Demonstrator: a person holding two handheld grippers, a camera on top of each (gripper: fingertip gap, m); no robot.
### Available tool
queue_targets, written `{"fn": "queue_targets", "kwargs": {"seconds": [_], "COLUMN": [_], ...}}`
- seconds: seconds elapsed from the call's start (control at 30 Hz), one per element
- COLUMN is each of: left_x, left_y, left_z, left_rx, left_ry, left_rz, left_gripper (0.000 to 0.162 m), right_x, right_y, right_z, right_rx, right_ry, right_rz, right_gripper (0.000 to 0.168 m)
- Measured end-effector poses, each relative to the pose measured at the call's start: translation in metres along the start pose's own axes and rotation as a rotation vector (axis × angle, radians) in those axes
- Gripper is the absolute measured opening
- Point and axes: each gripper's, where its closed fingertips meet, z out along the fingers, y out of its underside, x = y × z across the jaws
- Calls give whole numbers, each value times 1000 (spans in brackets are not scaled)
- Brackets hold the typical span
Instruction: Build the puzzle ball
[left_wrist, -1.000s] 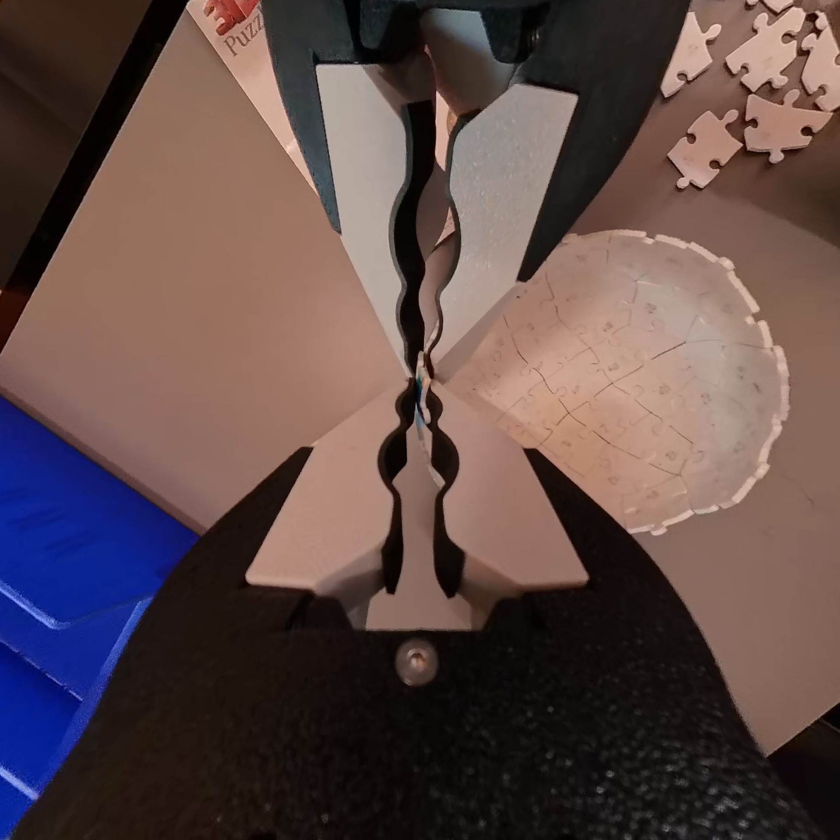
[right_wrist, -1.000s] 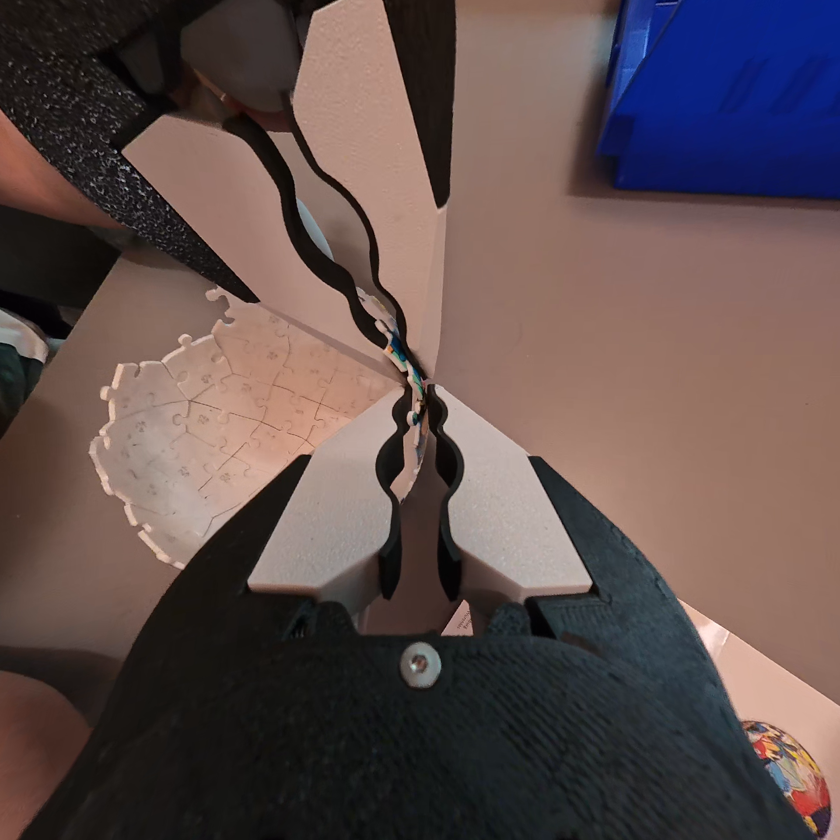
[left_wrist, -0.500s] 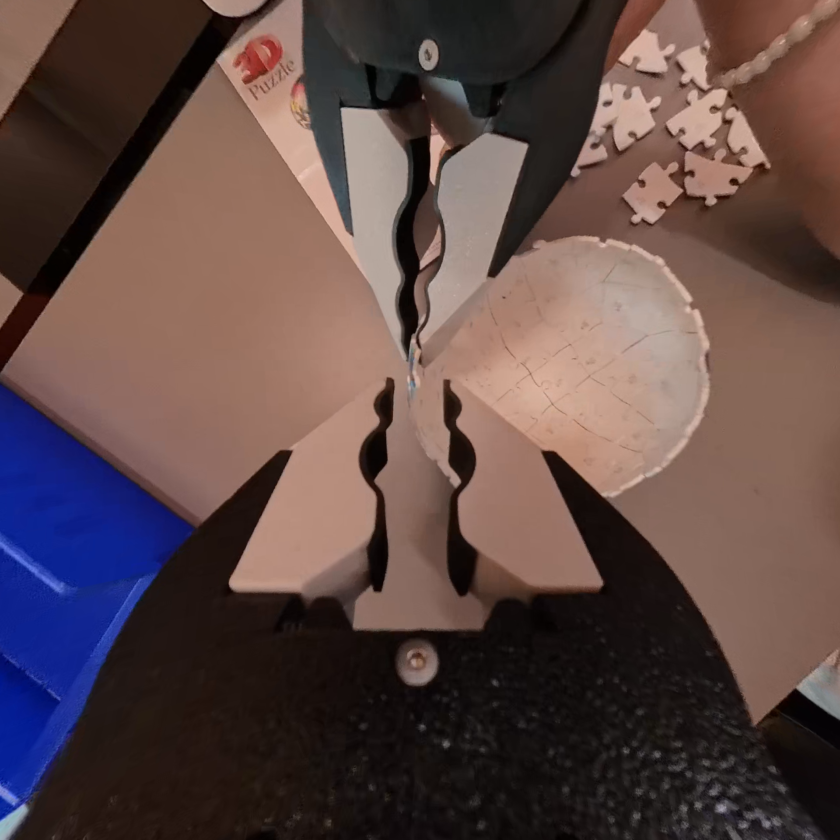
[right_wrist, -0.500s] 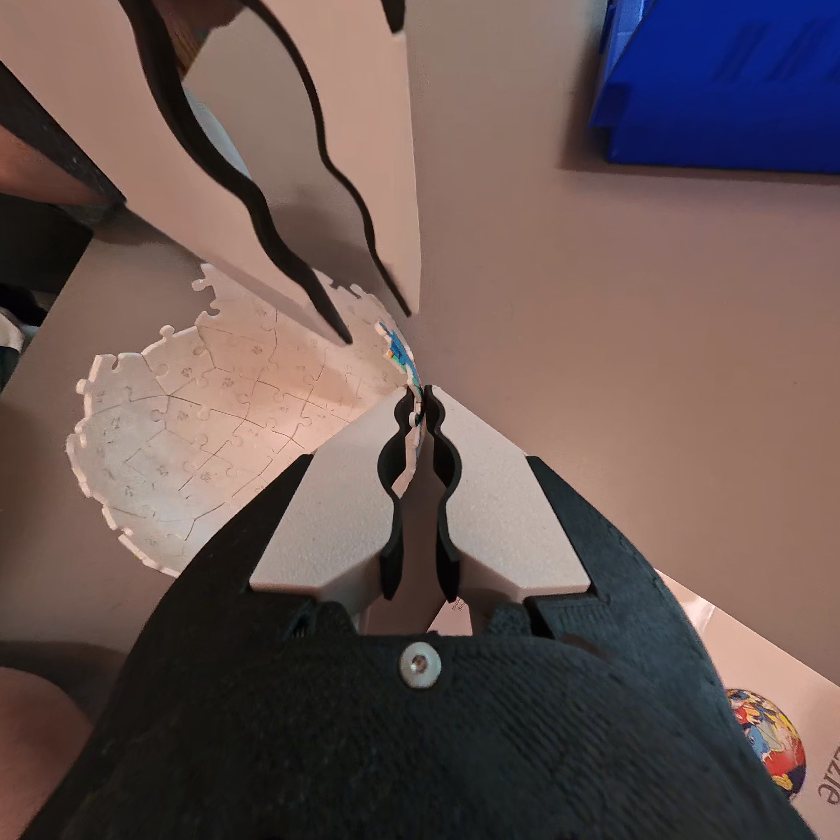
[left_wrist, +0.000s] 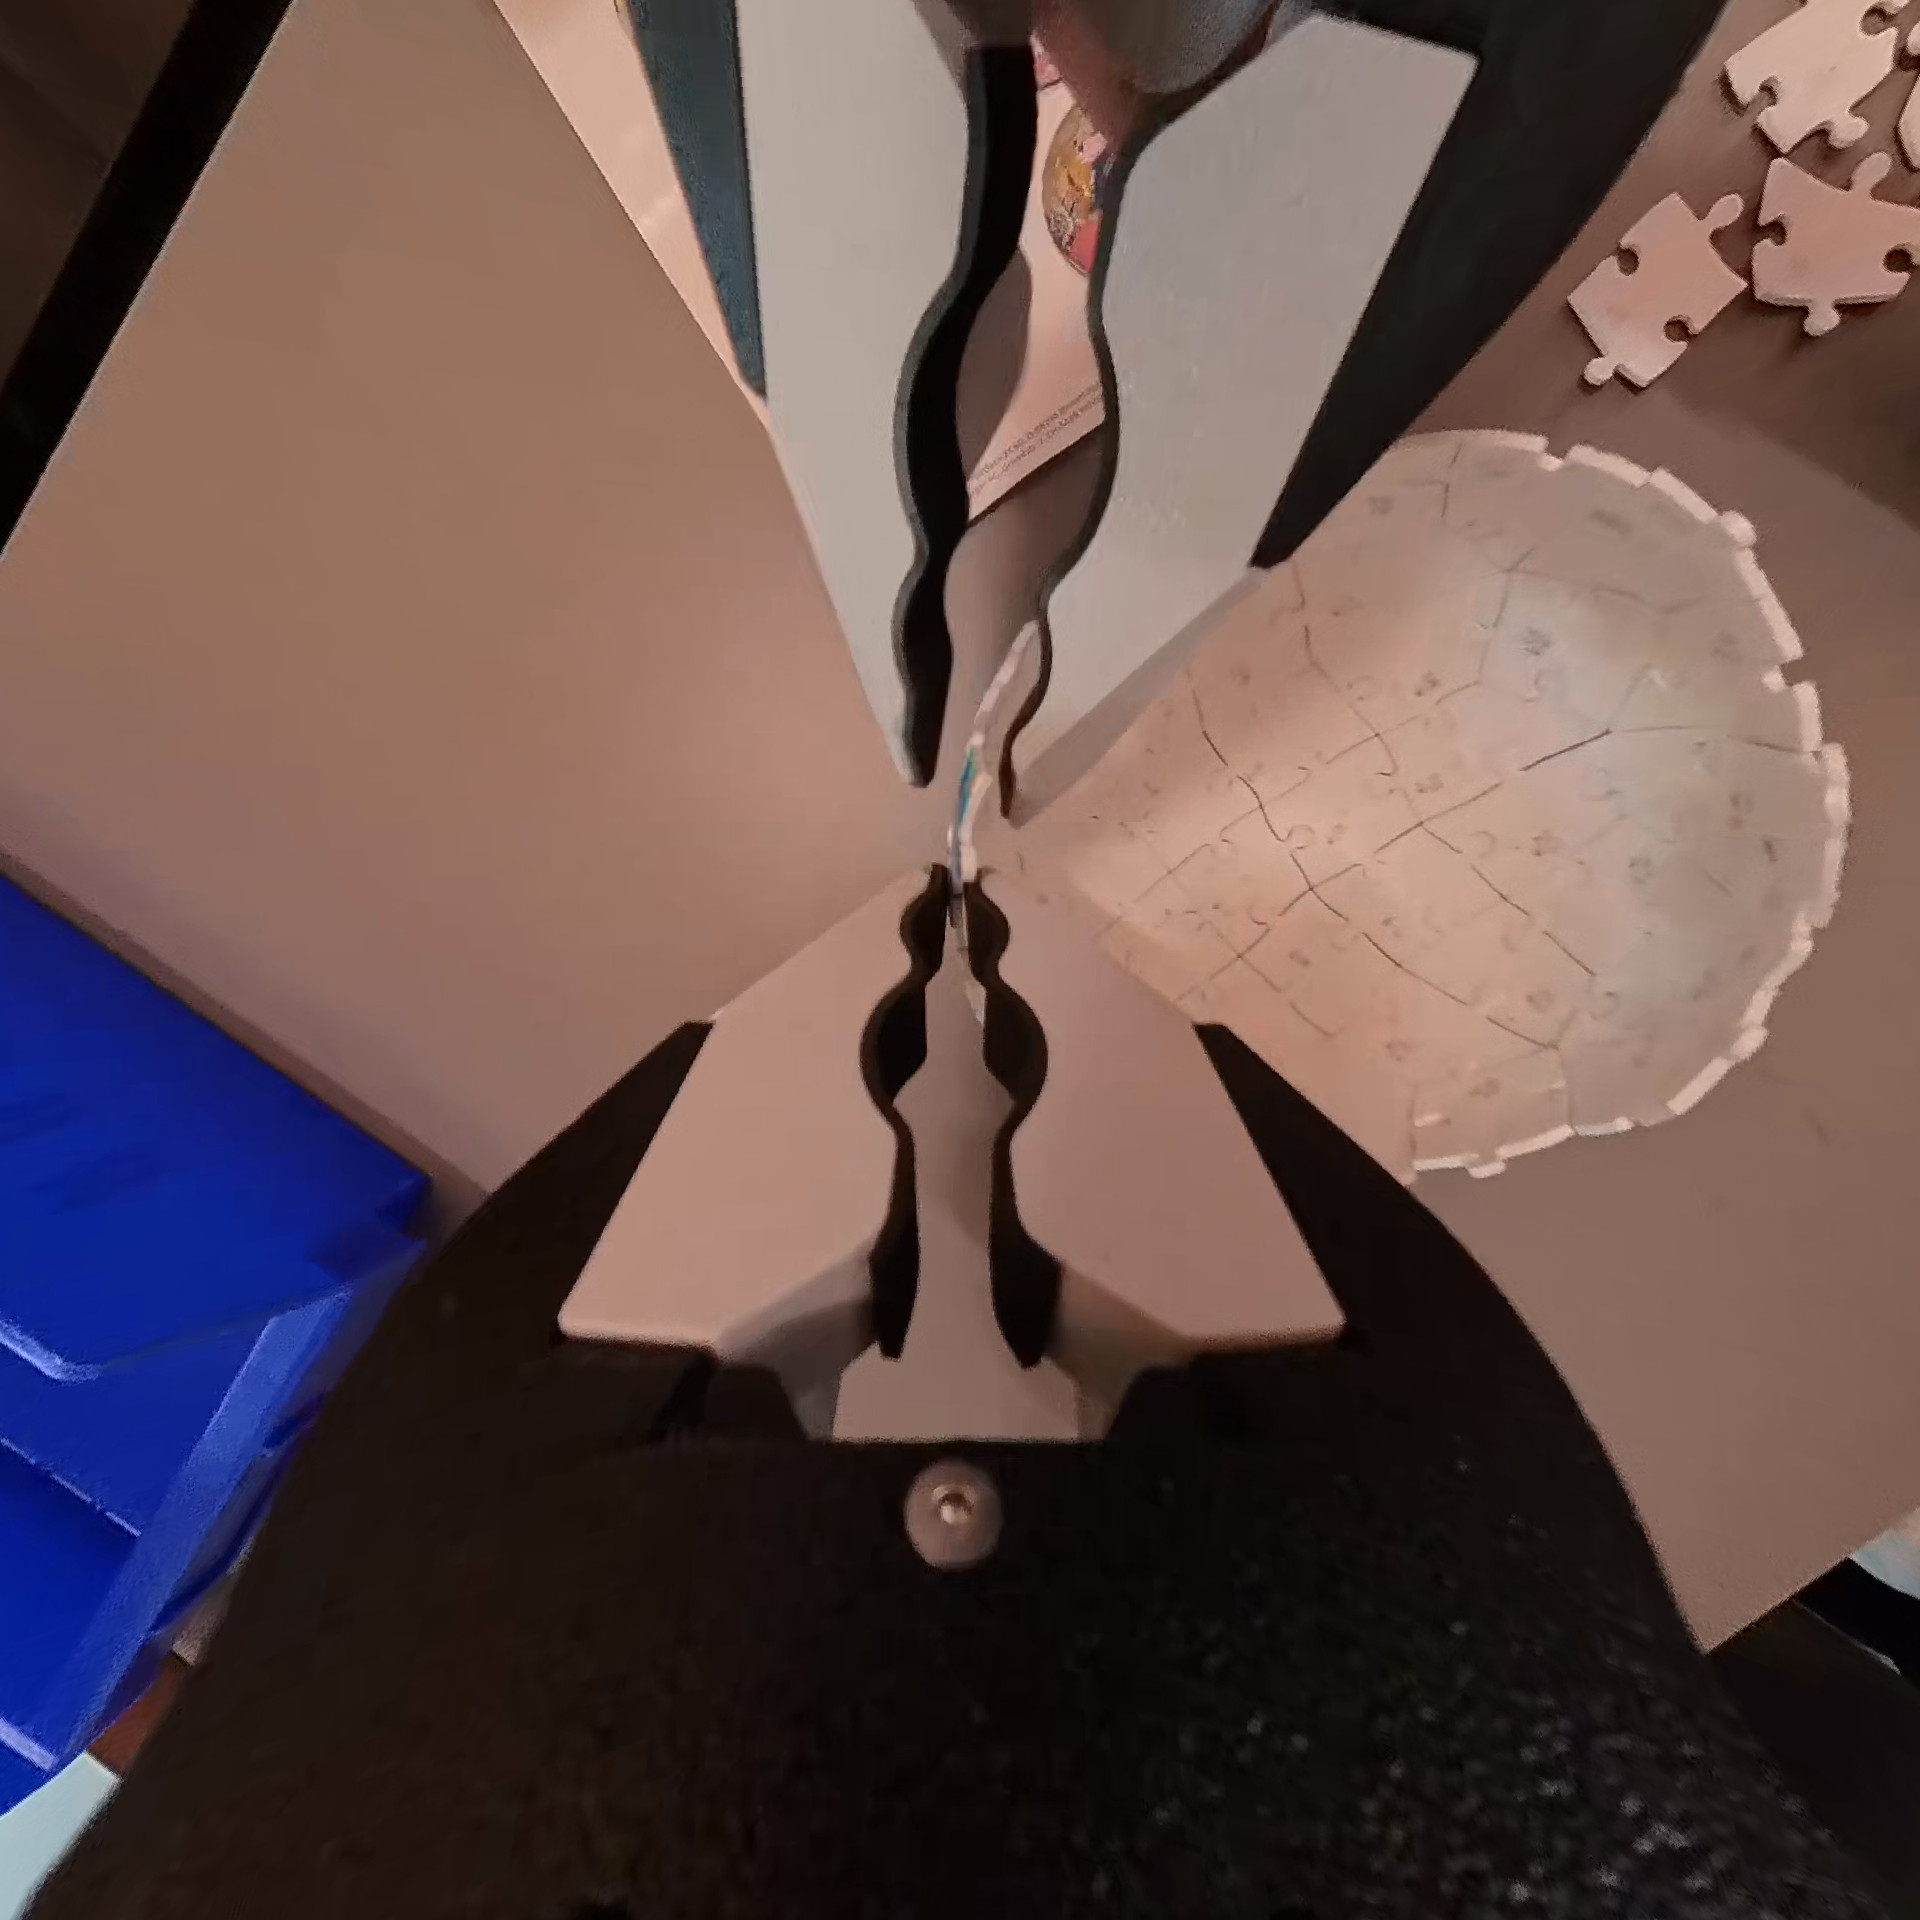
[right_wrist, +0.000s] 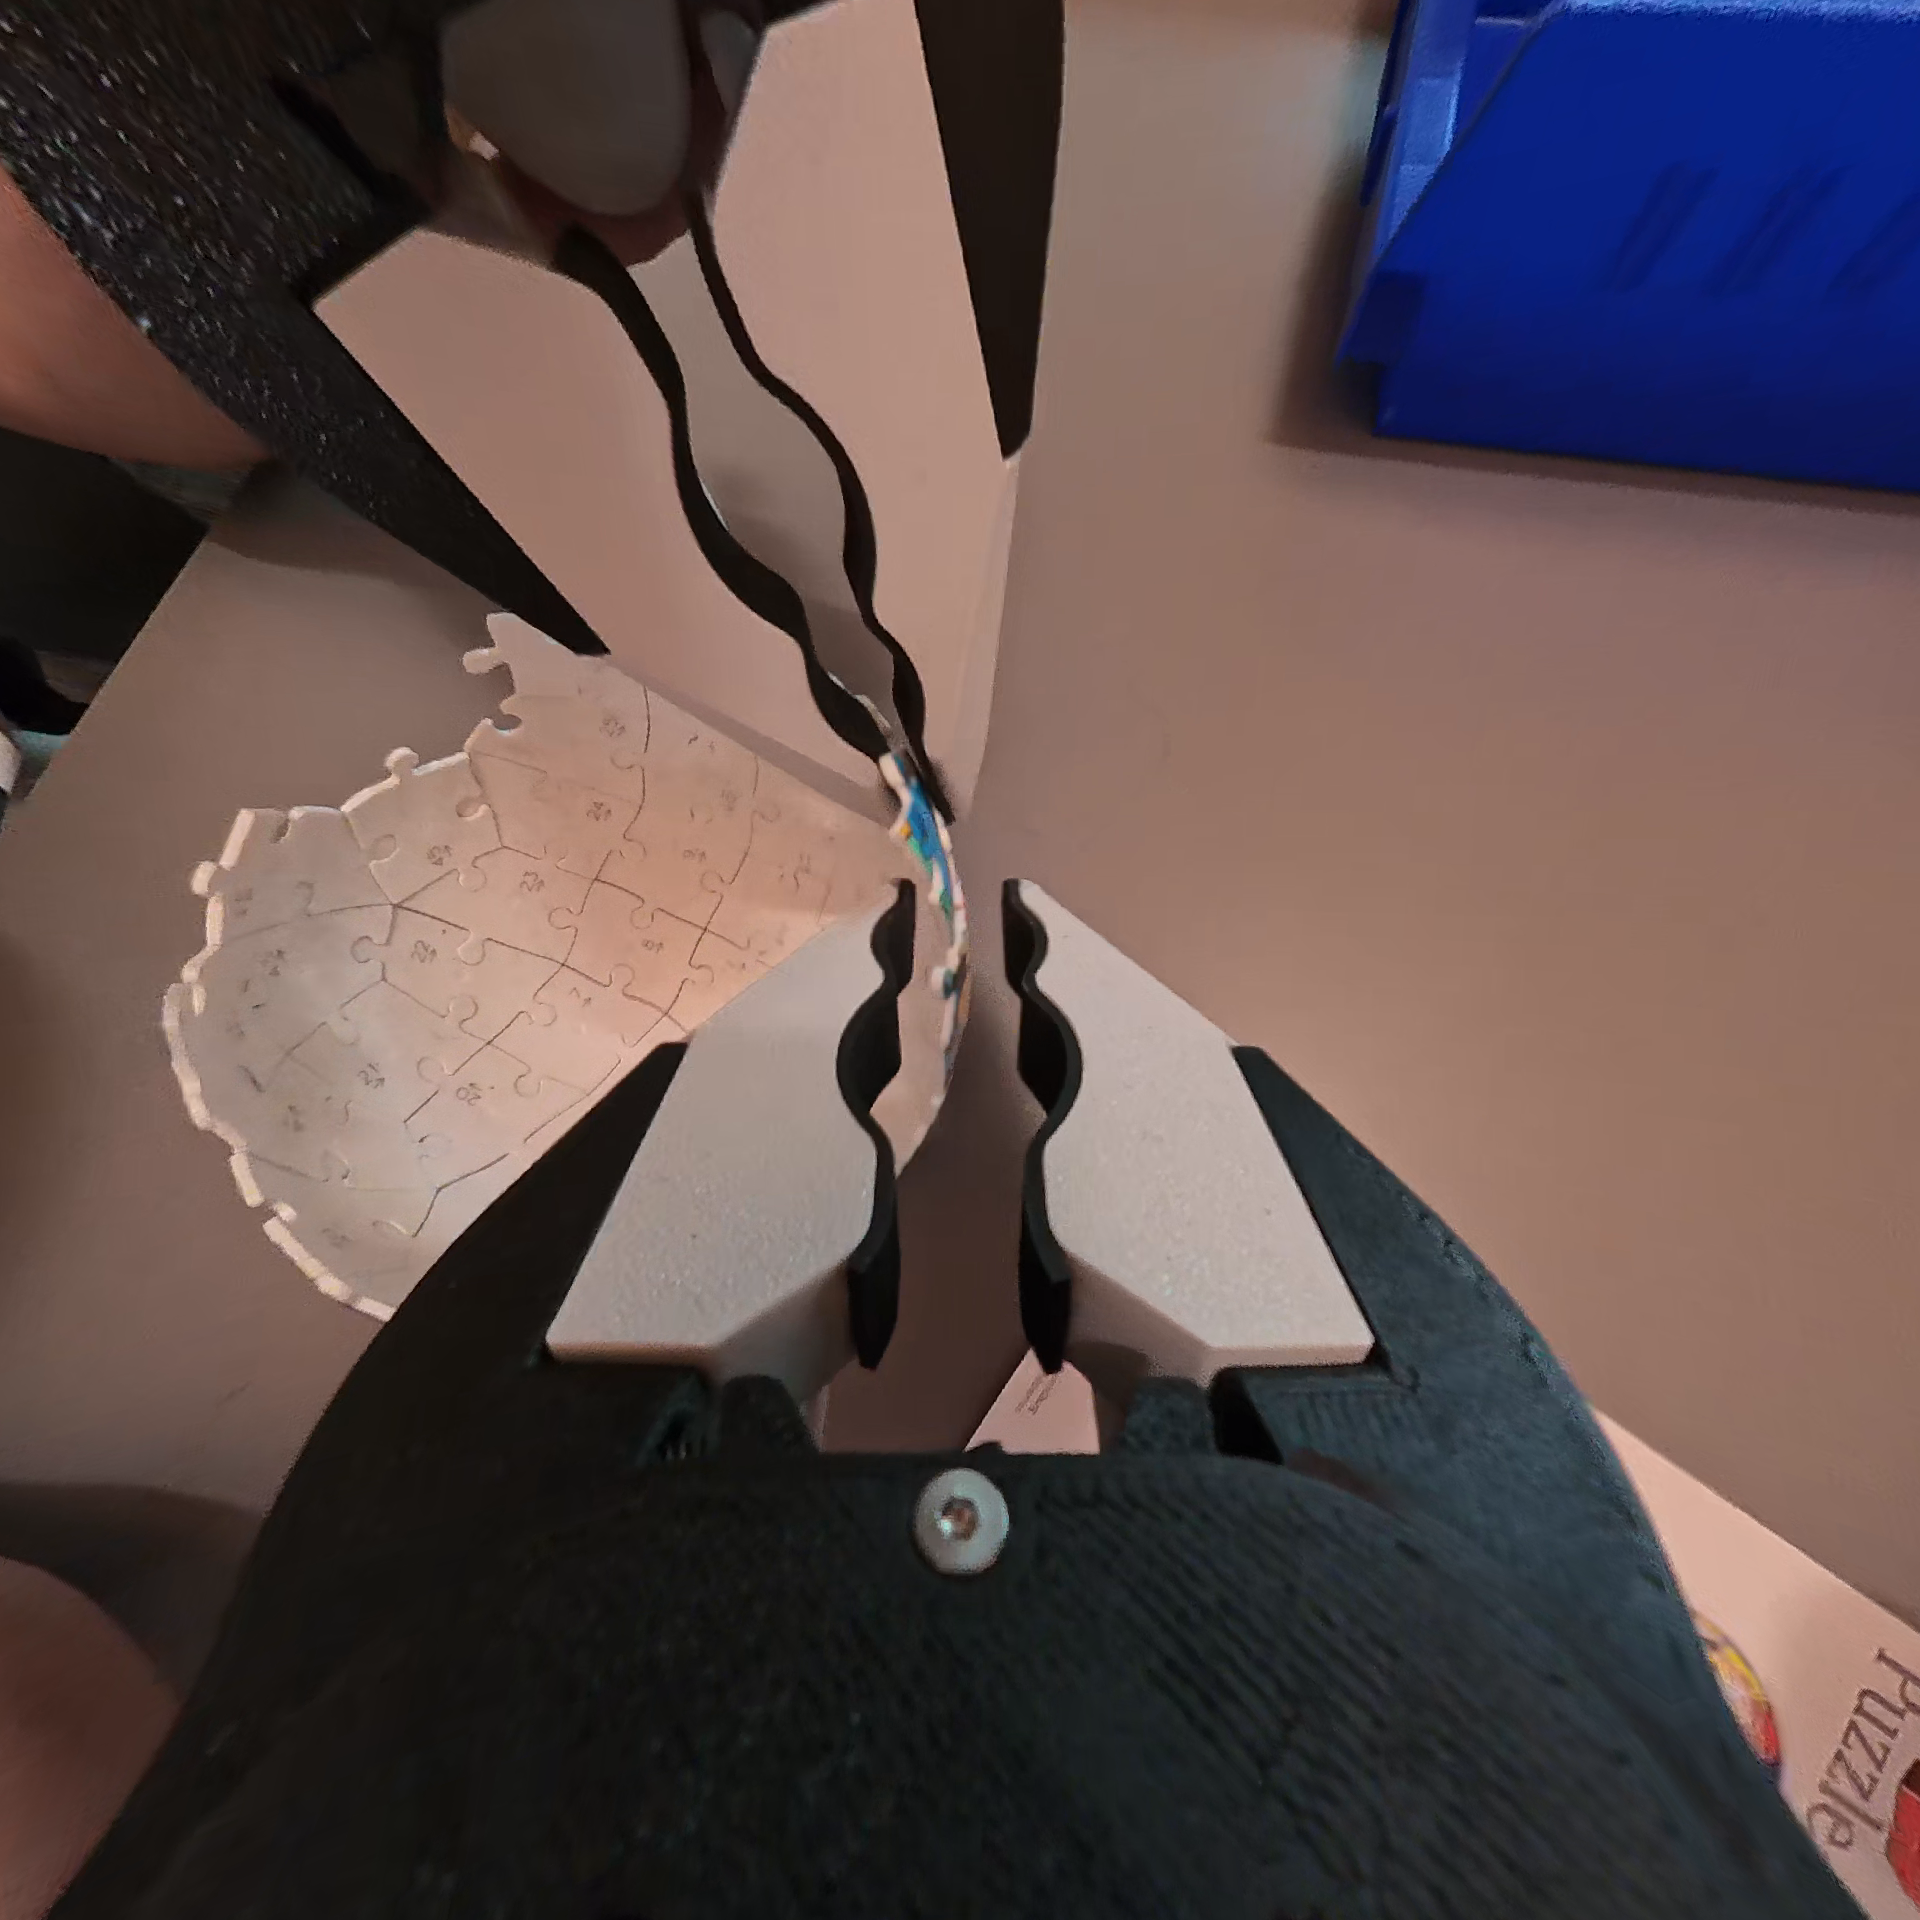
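The half-built puzzle ball (left_wrist: 1455, 831) is a bowl of joined pieces, white inside and coloured outside, lying on the tan table. It also shows in the right wrist view (right_wrist: 468, 987). My left gripper (left_wrist: 956, 899) is shut on the bowl's rim; it shows at the top of the right wrist view (right_wrist: 920, 779), pinching the coloured edge (right_wrist: 925, 831). My right gripper (right_wrist: 956, 888) is open, its jaws on either side of the same rim without pinching it. It faces the left gripper tip to tip in the left wrist view (left_wrist: 966, 795).
Several loose white puzzle pieces (left_wrist: 1662, 291) lie beyond the bowl. A blue bin (left_wrist: 156, 1195) stands at the table's side, also in the right wrist view (right_wrist: 1662, 260). A printed puzzle sheet (right_wrist: 1818, 1787) lies under the right gripper. A person's arm (right_wrist: 62, 343) is at the left. Both grippers' tips are close together, under 4 cm apart.
A second ago both grippers pinched the rim. The left one opened, backed off, then came back and shut on the rim. The right gripper has now opened.
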Motion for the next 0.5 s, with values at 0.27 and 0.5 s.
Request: {"fn": "queue_targets", "kwargs": {"seconds": [0.27,0.5], "left_x": [-1,0], "left_y": [-1,-3], "left_z": [0,-1], "left_rx": [7,16], "left_ry": [-3,-13], "left_rz": [16,54], "left_gripper": [0,0], "right_x": [-2,-2], "right_y": [-1,0], "right_z": [8,5], "right_rx": [-41,-86], "right_ry": [7,41], "right_rz": [-81,-140], "right_gripper": [3,3]}}
